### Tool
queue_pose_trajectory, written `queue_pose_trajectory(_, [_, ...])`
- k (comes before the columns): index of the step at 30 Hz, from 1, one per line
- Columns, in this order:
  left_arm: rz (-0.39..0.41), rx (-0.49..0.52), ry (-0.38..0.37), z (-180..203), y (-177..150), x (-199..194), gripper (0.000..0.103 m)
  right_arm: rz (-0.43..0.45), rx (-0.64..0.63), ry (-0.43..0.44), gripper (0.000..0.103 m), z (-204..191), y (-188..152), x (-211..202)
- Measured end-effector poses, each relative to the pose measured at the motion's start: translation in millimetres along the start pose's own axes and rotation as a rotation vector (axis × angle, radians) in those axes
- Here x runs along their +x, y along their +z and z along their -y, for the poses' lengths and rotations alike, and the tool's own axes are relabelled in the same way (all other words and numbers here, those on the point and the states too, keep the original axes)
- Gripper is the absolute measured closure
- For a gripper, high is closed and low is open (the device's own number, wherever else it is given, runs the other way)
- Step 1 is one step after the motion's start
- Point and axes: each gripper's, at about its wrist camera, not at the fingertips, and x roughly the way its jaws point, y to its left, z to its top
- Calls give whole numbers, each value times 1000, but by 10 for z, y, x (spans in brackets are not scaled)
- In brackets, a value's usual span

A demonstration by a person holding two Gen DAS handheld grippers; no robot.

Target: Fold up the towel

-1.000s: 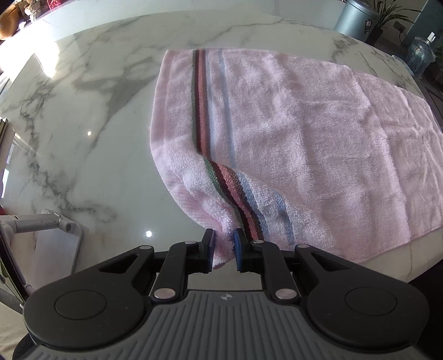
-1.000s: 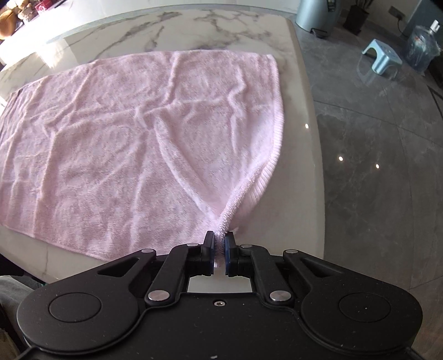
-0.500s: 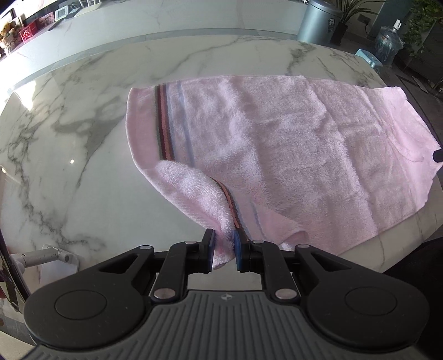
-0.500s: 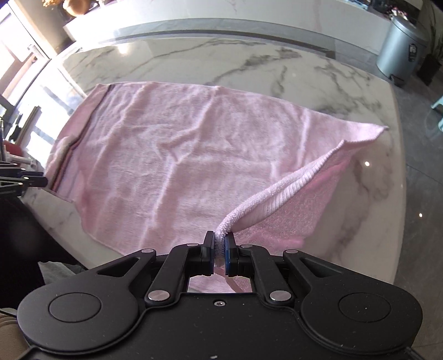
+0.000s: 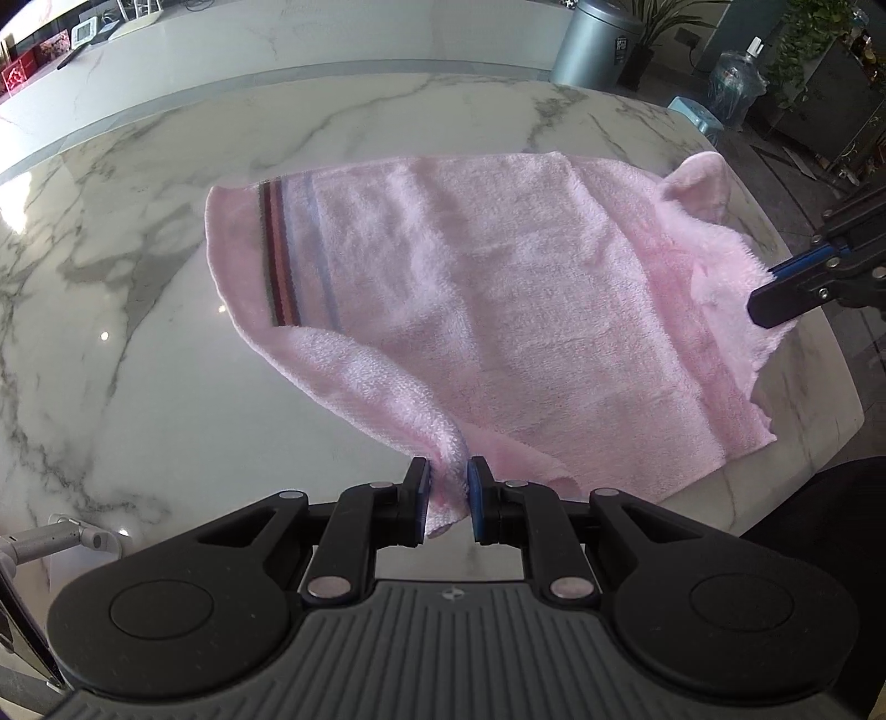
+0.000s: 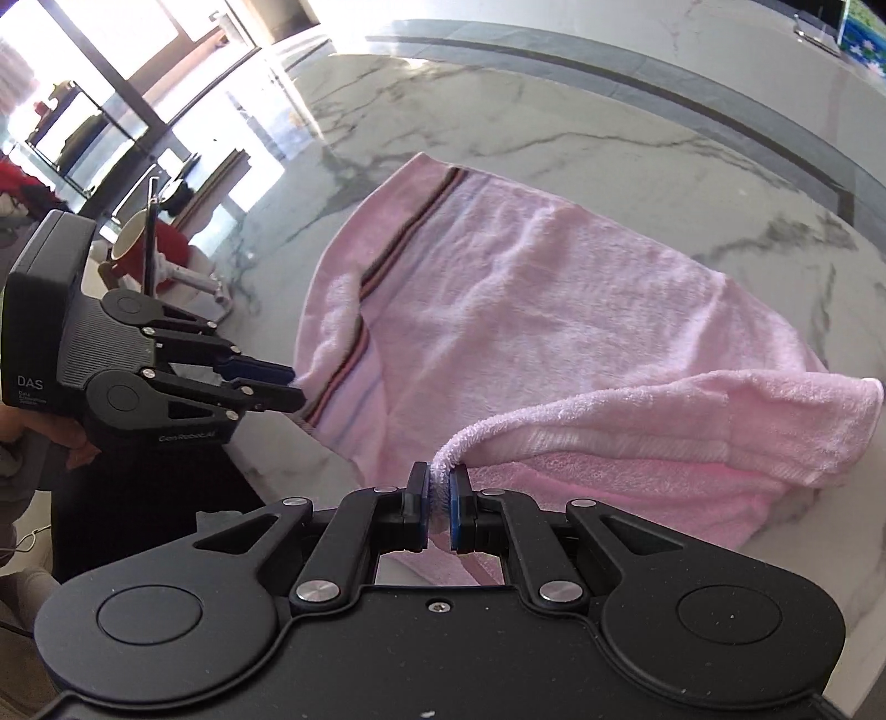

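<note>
The left claw (image 5: 447, 498) is pinching a near corner of the pink towel (image 5: 498, 310), its blue pads closed narrowly on the bunched terry, which is rising off the marble tabletop (image 5: 138, 343). The right claw (image 6: 438, 507) is clamping the towel's other near corner, pads almost touching with only a thin rolled edge between them; that end of the towel is curling over on itself above the rest of the cloth. The towel is lying across the tabletop, its striped band at the end nearest the left claw.

In the right wrist view the left claw's body is showing beside the towel's striped end, a hand (image 6: 61, 437) gripping it; "DAS" and "GenRobot.AI" are printed on its casing, with smaller lines under "DAS" too blurred to read. Beyond the towel's striped end, a mug (image 6: 130, 243) is standing with a dark stick-like thing in it. Past the tabletop's far edge from the towel, a grey bin (image 5: 603, 50) with an unreadable label and a water jug (image 5: 736, 83) are standing on the floor.
</note>
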Motion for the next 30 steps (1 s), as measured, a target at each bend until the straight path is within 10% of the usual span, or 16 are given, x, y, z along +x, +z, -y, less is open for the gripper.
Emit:
queue_pose_trajectory(18, [-49,25,-95,-37,-38,274,90,-119,42,110,97,-83,358,1086])
queue_pose_trajectory(30, [-10,164,-202,295,140,356,89,-45,188,177,97,405,84,838])
